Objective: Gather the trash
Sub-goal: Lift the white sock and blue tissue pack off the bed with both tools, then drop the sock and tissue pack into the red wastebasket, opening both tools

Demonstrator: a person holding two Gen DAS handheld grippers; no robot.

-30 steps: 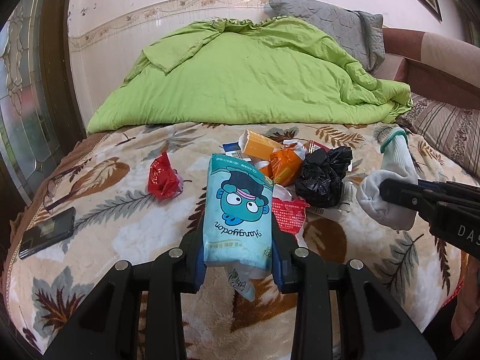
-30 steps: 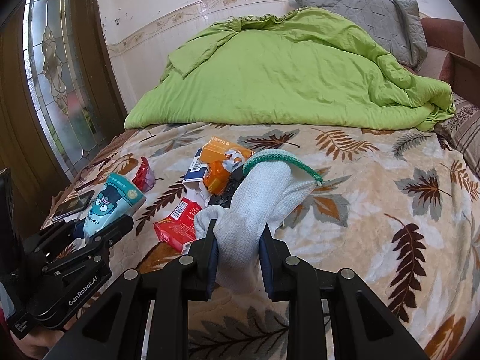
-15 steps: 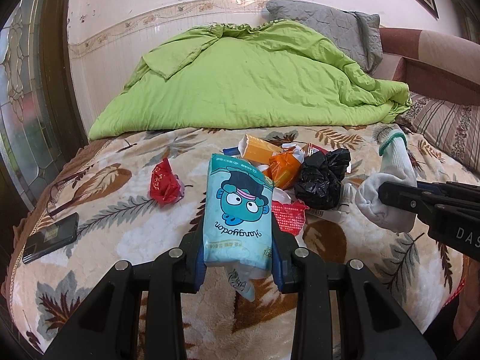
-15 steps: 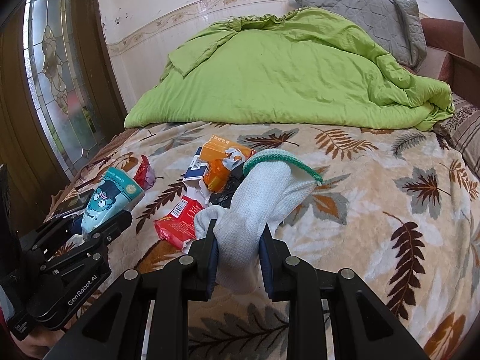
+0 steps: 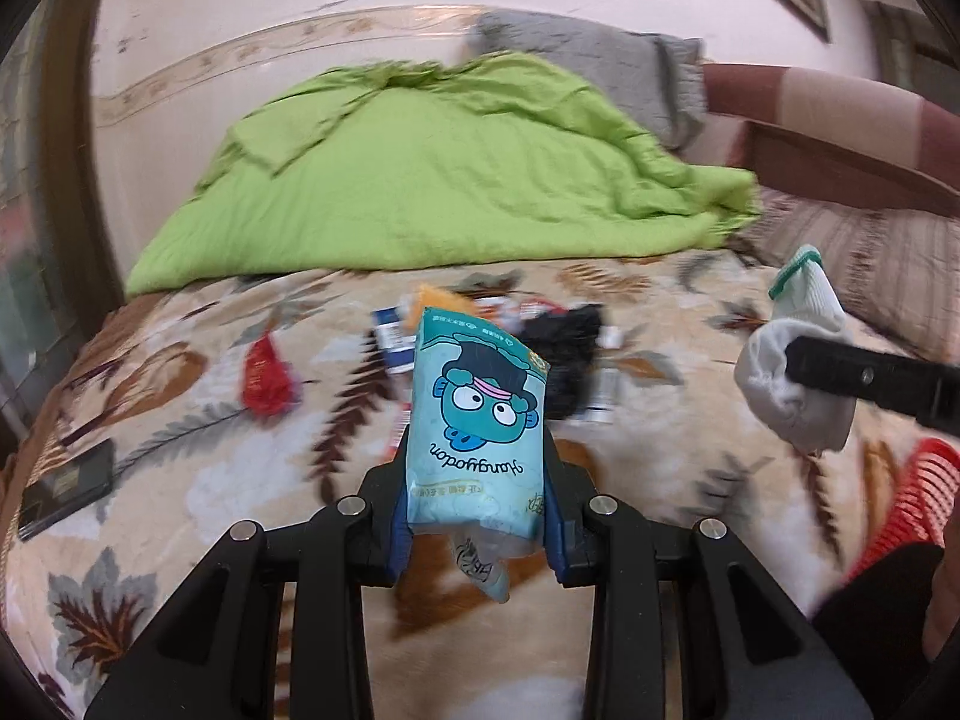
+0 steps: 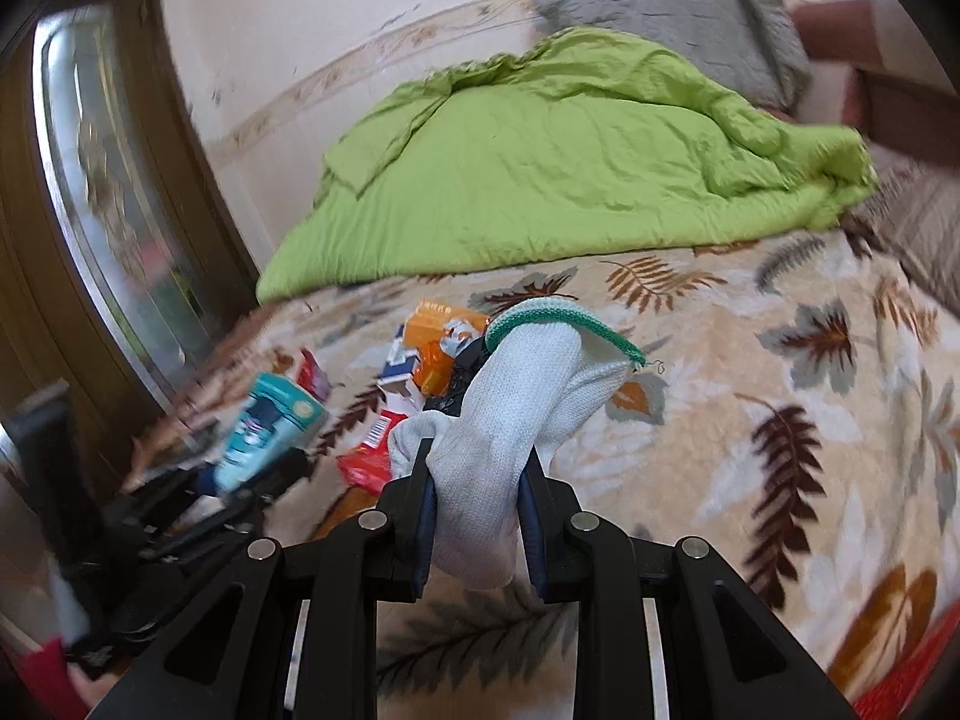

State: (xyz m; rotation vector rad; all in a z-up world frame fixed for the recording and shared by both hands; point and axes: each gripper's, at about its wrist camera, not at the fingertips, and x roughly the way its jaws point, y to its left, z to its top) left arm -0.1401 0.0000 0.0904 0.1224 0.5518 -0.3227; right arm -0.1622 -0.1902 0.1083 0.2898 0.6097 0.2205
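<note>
Bed [image 5: 180, 540] with leaf-print blanket: green duvet [image 5: 432, 180] is heaped at the far edge, trash pile [image 6: 432, 360] lies mid-bed. Left gripper [image 5: 477, 480] is angled downward above the near edge, clamped on teal tissue pack [image 5: 477, 414]. Right gripper [image 6: 477, 510] is pitched likewise, clamped on white sock [image 6: 510, 408].

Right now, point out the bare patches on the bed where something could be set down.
Bare blanket lies right of the white glove, up to the green quilt. Another patch sits between the red wrapper and the phone. It is crowded in the middle, around the black bag and orange box.
</note>
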